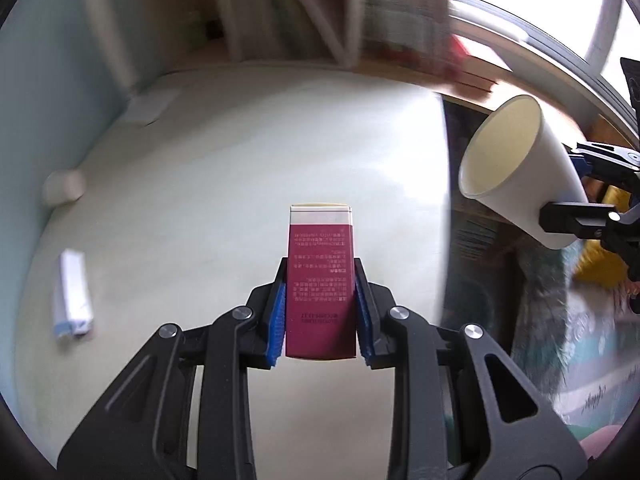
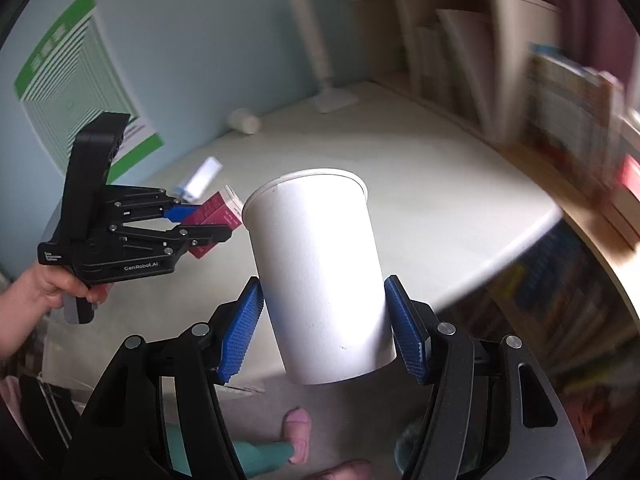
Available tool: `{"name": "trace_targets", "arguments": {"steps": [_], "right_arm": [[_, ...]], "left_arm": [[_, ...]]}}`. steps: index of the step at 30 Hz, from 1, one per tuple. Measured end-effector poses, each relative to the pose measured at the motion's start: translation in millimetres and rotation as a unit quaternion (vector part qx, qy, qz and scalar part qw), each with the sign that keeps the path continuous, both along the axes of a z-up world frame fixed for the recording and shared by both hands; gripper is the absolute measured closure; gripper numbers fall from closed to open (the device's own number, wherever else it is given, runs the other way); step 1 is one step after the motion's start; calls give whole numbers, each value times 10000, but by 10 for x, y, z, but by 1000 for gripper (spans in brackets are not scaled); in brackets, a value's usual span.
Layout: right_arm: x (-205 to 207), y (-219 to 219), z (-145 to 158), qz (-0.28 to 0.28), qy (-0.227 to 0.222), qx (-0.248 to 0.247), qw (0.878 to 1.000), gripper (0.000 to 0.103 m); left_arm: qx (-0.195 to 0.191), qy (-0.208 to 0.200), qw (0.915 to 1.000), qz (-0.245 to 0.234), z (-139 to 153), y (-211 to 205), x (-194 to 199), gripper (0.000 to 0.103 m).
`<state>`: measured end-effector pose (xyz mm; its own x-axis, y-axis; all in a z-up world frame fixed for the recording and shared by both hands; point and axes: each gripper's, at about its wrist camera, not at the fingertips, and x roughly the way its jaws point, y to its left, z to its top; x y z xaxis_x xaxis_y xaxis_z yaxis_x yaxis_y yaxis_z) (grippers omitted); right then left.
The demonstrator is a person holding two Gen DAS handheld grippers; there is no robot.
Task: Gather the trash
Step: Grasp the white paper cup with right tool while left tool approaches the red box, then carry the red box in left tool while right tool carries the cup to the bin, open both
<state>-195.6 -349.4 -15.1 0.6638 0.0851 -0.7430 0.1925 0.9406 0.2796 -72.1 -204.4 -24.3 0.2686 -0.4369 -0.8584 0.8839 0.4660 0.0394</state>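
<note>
Pale desk [image 1: 248,152], blurred shelves behind. Left gripper [image 1: 320,280] clamping red box [image 1: 320,276] above desk; right gripper [image 2: 324,320] squeezing cup [image 2: 320,276] off desk edge. Risking thin cup crushing, slipping out.

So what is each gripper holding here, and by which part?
Left gripper: maroon box, by its lower sides. Right gripper: paper cup, near its base.

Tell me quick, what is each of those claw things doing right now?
Left gripper: shut on the maroon box, held above the table.
Right gripper: shut on the white paper cup, fingers pressing its sides.
</note>
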Motion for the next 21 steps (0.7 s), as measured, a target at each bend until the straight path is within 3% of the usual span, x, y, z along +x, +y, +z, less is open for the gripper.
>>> {"name": "trace_targets", "arguments": {"steps": [5, 11, 17, 21], "right_arm": [[-912, -358, -186, -910, 178, 92, 9956, 40], [-1784, -586, -527, -1801, 527, 402, 9814, 40], [-2327, -722, -876, -2340, 826, 780, 9656, 40], [-2460, -791, -1140, -2416, 976, 1039, 9598, 40]], "left_arm": [[55, 149, 9957, -911, -148, -650, -720, 77], [352, 456, 9811, -1847, -485, -1242, -1600, 77], [782, 800, 9668, -2298, -922, -1481, -2121, 77], [1223, 1114, 9567, -2394, -1343, -1630, -2231, 77]]}}
